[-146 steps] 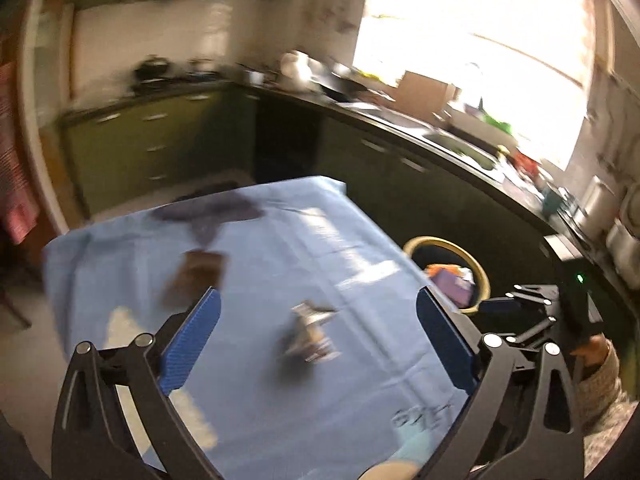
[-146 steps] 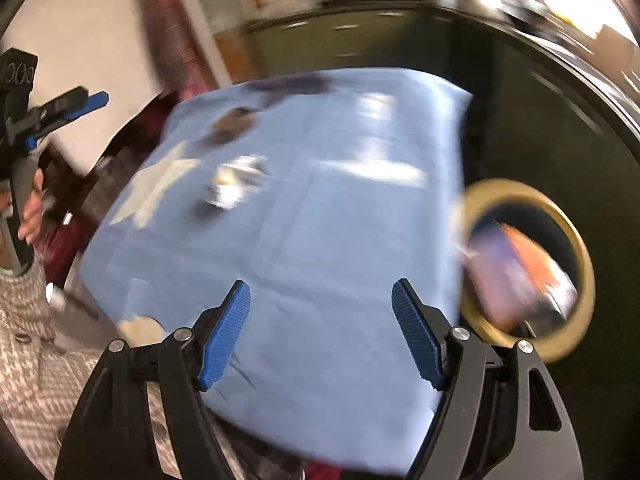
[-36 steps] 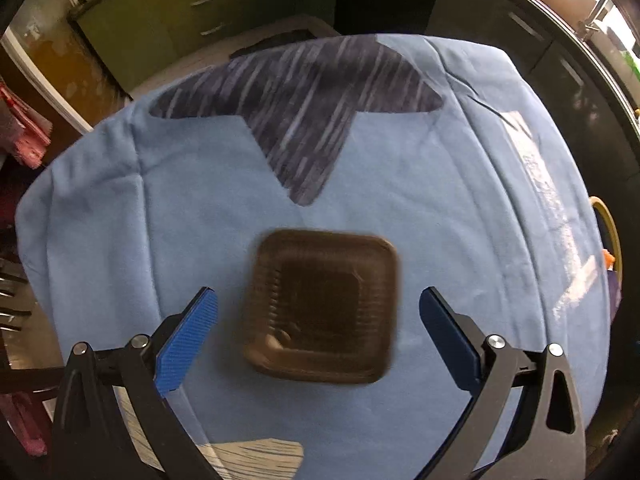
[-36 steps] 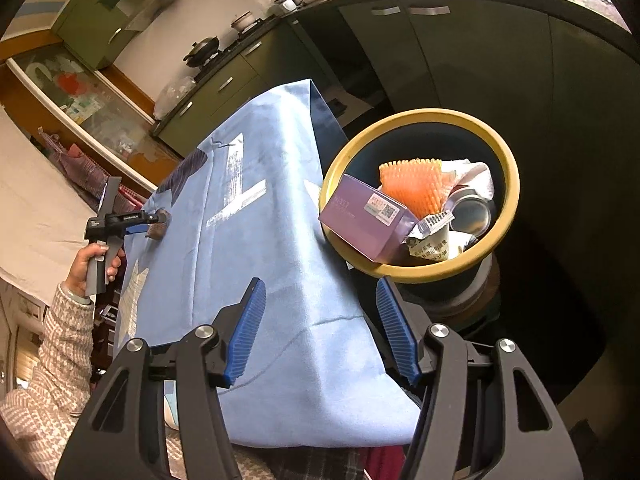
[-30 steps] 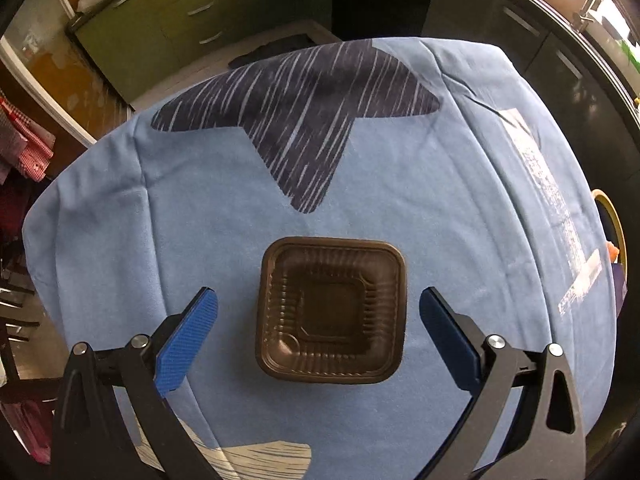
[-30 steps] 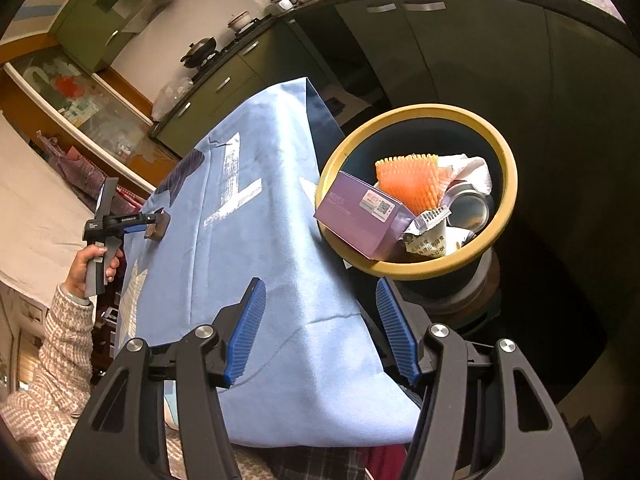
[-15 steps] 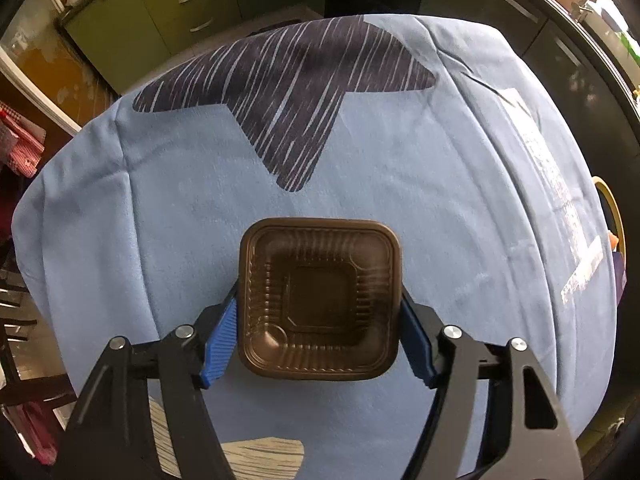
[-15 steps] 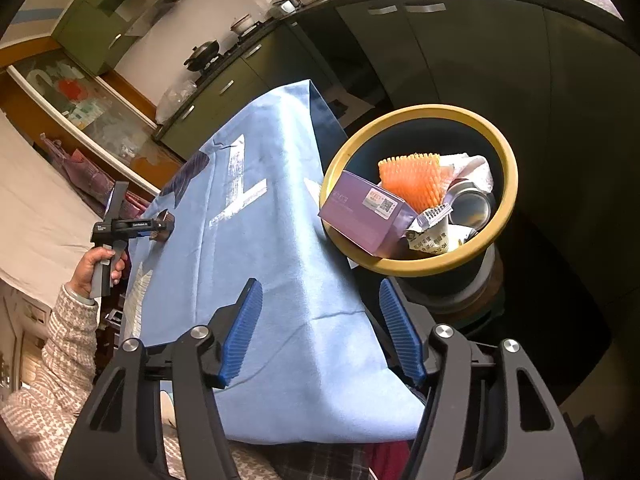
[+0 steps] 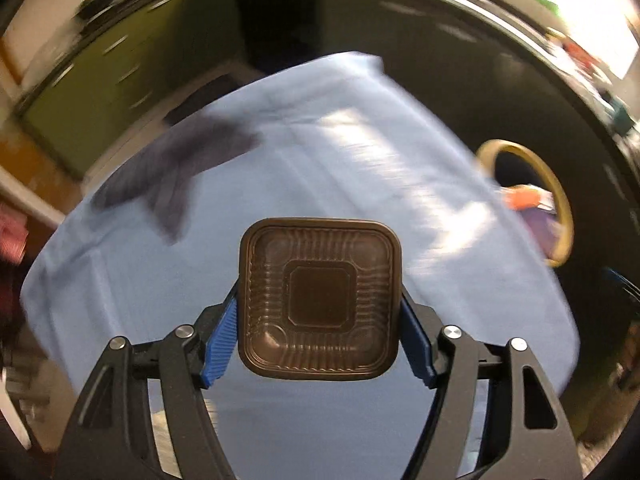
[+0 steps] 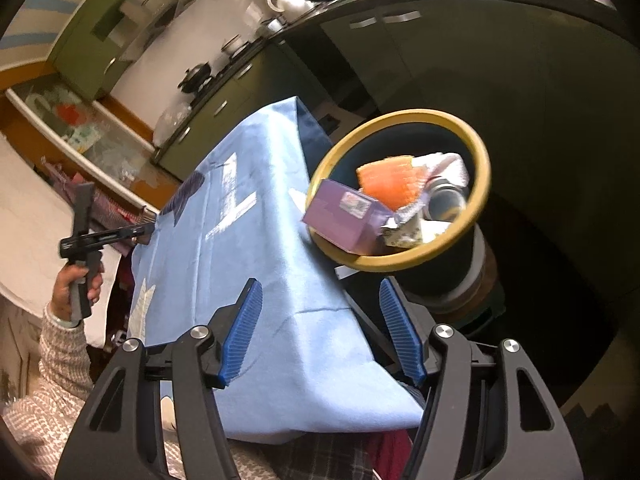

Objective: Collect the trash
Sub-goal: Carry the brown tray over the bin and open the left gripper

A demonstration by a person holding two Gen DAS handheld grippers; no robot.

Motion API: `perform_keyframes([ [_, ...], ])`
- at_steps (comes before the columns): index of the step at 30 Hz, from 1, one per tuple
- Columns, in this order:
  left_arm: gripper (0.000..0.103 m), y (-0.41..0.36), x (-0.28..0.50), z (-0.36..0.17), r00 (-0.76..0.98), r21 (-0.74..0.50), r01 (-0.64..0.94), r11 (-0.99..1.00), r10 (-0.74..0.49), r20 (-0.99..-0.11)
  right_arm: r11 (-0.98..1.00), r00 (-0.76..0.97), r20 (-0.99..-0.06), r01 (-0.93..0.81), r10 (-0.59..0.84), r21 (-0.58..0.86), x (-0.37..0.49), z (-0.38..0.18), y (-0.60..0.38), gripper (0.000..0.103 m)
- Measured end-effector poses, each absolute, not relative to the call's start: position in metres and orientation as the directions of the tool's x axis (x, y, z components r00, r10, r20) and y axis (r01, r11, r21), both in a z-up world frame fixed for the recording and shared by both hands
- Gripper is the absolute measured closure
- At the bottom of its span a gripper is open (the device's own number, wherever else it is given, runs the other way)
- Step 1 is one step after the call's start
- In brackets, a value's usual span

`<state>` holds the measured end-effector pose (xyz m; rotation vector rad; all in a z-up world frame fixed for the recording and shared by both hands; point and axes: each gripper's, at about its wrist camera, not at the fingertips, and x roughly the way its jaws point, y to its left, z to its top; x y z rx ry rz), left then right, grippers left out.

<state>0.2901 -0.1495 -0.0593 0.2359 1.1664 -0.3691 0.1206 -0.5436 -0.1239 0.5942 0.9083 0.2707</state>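
Observation:
My left gripper (image 9: 318, 340) is shut on a brown square plastic tray (image 9: 319, 300) and holds it above the blue tablecloth (image 9: 360, 168). The yellow-rimmed trash bin (image 9: 560, 196) shows at the right edge of the left wrist view. In the right wrist view the bin (image 10: 476, 224) stands beside the table's corner and holds a purple box (image 10: 344, 216), an orange foam piece (image 10: 390, 182), white paper and a tin. My right gripper (image 10: 320, 336) is open and empty, over the table's near corner, short of the bin. The left gripper (image 10: 140, 232) also shows far left.
The tablecloth (image 10: 248, 264) has a dark star print (image 9: 176, 168) at its far end. Green kitchen cabinets (image 9: 104, 80) and a dark counter (image 10: 400, 8) with pots run behind the table. My left hand and patterned sleeve (image 10: 64, 344) are at the table's left side.
My left gripper has closed on the brown tray and lifted it off the cloth, swinging toward the bin side. The right gripper has stayed open near the bin.

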Motion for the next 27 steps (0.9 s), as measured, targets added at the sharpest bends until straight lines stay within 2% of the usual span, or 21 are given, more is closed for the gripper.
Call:
perform_keyframes([
  [5, 0.036, -0.244, 0.289, -0.042, 0.275, -0.073, 0.576, 0.814, -0.277, -0.921, 0.787, 0.620, -0.644, 0.069, 0.448, 0.614, 0.106, -0.136, -0.568, 0.042],
  [11, 0.035, -0.362, 0.301, -0.053, 0.221, -0.092, 0.691, 0.717, -0.331, -0.918, 0.752, 0.651, -0.626, 0.127, 0.429, 0.647, 0.082, -0.150, -0.600, 0.042],
  [15, 0.035, -0.429, 0.326, -0.082, 0.174, -0.099, 0.702, 0.705, -0.305, -0.936, 0.728, 0.663, -0.620, 0.163, 0.419, 0.666, 0.067, -0.161, -0.620, 0.042],
  [24, 0.035, -0.487, 0.363, -0.142, 0.127, -0.096, 0.668, 0.738, -0.240, -0.963, 0.682, 0.678, -0.610, 0.217, 0.409, 0.699, 0.049, -0.181, -0.651, 0.041],
  [27, 0.024, -0.494, 0.371, -0.150, 0.132, -0.081, 0.657, 0.750, -0.220, -0.967, 0.674, 0.680, -0.605, 0.218, 0.415, 0.706, 0.046, -0.182, -0.654, 0.041],
])
